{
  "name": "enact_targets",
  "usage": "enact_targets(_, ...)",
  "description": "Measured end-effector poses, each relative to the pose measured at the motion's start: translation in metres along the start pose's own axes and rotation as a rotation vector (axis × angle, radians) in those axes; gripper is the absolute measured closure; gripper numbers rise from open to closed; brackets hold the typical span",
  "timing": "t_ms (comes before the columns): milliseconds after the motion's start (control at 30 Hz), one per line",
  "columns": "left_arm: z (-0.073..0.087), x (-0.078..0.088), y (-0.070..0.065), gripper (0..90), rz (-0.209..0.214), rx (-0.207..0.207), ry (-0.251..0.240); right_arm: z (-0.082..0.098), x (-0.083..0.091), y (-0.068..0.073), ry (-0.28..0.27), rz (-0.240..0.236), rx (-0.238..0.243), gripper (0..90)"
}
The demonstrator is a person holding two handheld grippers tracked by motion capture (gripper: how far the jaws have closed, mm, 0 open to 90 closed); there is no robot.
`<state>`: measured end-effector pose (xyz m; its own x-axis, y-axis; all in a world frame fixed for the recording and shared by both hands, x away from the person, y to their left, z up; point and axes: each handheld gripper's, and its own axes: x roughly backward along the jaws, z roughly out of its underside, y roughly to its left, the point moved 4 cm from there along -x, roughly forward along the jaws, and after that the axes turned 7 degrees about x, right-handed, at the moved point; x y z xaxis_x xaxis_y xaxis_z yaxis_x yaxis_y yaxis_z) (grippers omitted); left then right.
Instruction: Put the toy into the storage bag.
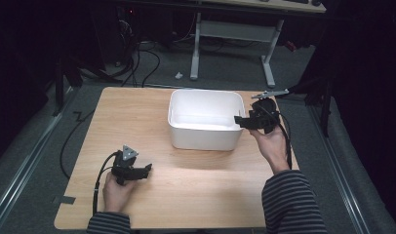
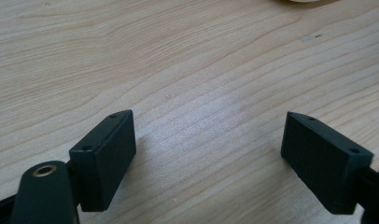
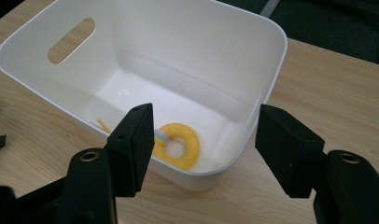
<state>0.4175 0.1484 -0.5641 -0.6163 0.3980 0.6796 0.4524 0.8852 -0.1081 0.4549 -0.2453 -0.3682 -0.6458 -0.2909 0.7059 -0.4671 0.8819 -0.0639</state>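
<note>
A white plastic bin [image 1: 203,139] with a handle slot stands right of centre on the wooden table [image 1: 137,117]. In the right gripper view a yellow ring toy [image 3: 190,151] with a small pastel piece on it lies in the near corner of the bin [image 3: 178,46]. My right gripper [image 1: 241,122] hovers at the bin's right rim, above that corner. Its jaws [image 3: 206,112] are open with nothing between them. My left gripper [image 1: 147,169] rests low over the table's front left, and it [image 2: 209,116] is open over bare wood.
A thin yellow strip [image 3: 103,125] lies on the bin's floor. A grey clip-like piece [image 1: 269,93] sits at the table's far right corner. Beyond the table are a desk's white legs [image 1: 196,48] and floor cables [image 1: 137,63].
</note>
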Motion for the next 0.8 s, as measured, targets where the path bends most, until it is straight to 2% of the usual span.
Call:
enact_targets(333,0.000,0.000,0.000,18.3,0.000,0.000,0.000,0.014,0.020,-0.012,-0.044,0.023,-0.019,36.9)
enact_targets(433,0.000,0.000,0.000,18.3,0.000,0.000,0.000,0.019,0.025,-0.015,-0.056,0.015,-0.031,36.2)
enact_targets(800,-0.001,-0.001,0.000,18.5,-0.002,0.000,0.000,0.034,0.041,-0.023,-0.085,0.046,-0.035,35.9)
